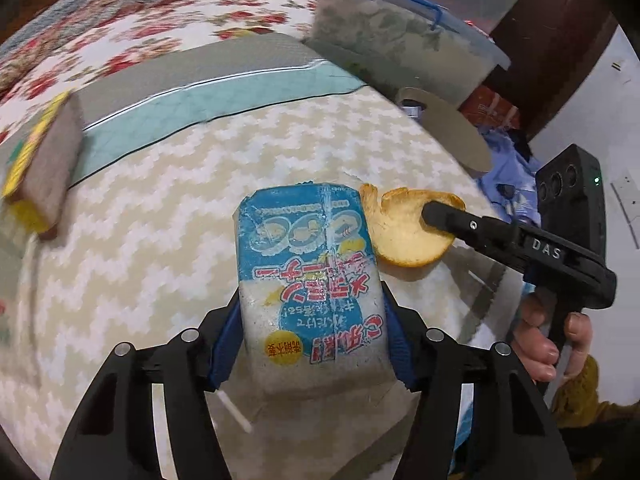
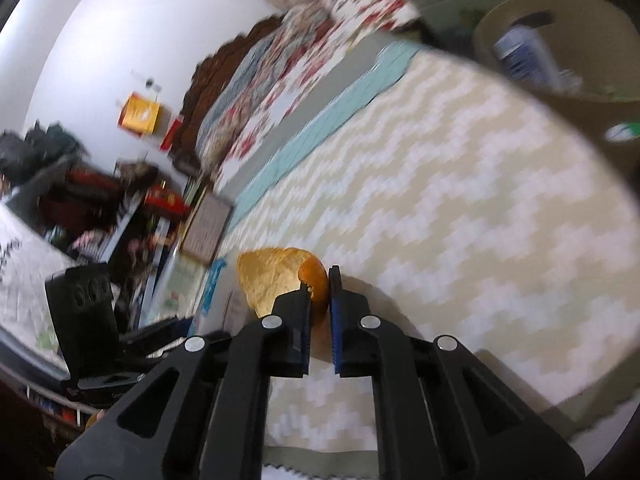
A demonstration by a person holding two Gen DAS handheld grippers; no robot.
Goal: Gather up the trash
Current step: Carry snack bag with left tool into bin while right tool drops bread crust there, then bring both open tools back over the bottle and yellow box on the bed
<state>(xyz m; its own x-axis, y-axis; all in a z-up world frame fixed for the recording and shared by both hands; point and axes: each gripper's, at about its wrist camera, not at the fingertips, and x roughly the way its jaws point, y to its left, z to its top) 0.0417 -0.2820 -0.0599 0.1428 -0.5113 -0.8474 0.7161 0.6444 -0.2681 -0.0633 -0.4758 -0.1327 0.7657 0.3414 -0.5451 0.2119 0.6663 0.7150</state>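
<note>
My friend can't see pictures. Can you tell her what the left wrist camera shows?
The left gripper is shut on a blue and white wrapper above a zigzag-patterned bed cover. Beside it, the right gripper pinches an orange peel. A clear lidded box sits behind.

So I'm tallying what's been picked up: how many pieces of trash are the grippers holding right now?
2. The blue and white wrapper sits clamped in the left gripper; the orange peel is pinched by the right gripper. More trash may lie out of view.
</note>
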